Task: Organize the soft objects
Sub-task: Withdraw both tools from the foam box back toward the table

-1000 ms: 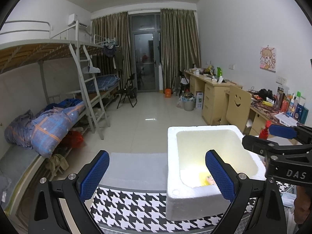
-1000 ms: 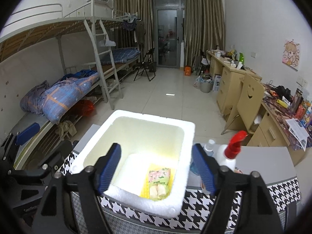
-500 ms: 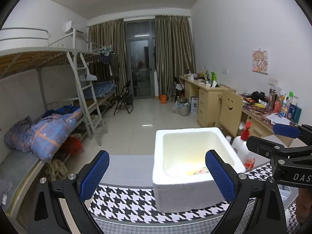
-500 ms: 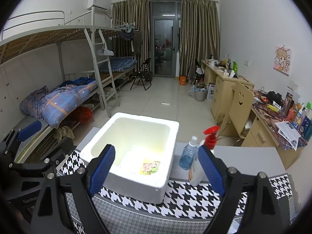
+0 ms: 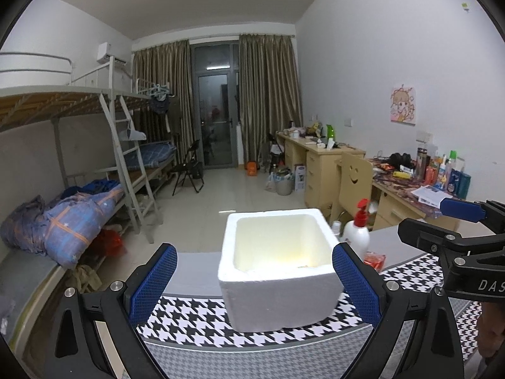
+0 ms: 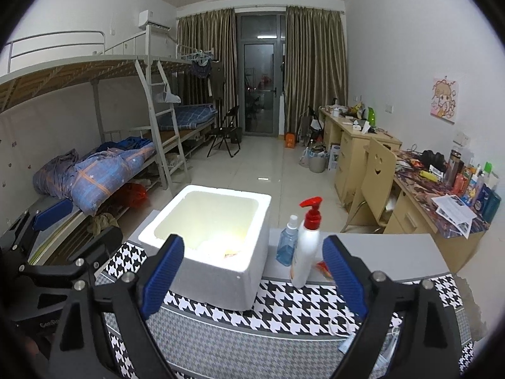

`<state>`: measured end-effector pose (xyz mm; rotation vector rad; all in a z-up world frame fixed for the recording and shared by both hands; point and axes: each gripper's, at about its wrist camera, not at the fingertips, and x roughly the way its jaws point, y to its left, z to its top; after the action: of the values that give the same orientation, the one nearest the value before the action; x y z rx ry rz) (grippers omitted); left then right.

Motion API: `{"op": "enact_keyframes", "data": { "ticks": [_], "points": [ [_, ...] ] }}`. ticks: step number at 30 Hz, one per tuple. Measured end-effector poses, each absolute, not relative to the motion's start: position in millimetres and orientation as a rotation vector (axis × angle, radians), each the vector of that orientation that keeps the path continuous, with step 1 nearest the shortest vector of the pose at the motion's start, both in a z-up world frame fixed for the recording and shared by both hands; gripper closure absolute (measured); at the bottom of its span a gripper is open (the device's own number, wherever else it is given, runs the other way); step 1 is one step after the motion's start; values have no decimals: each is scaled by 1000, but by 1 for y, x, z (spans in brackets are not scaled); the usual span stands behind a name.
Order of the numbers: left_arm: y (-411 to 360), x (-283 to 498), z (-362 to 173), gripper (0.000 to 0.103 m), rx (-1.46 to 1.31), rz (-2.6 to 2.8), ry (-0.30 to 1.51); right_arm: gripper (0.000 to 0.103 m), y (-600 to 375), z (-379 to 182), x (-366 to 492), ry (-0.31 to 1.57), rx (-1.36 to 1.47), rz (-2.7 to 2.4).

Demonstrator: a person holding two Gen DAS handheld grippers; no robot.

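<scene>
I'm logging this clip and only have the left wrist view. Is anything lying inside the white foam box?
Observer: Yes. The right wrist view shows a colourful packet on the floor of the foam box, by its front wall and partly hidden by the rim.
Operator: Something small peeks out behind the box, beside the white pump bottle. What is it?
Observer: A clear blue spray bottle, standing upright just left of the pump bottle.
</scene>
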<state>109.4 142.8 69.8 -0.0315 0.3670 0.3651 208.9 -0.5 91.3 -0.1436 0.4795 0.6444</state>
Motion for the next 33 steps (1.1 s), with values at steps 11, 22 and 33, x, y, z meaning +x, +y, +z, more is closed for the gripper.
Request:
{"op": "enact_keyframes", "data": {
  "ticks": [11, 22, 33],
  "points": [
    [111, 94, 74, 3, -10, 320, 349, 11, -34, 93, 187, 457, -125, 619],
    [91, 88, 62, 1, -29, 254, 359, 11, -64, 84, 170, 440, -114, 581],
    [72, 79, 46, 1, -34, 223, 354, 10, -92, 68, 162, 447, -109, 513]
  ]
}}
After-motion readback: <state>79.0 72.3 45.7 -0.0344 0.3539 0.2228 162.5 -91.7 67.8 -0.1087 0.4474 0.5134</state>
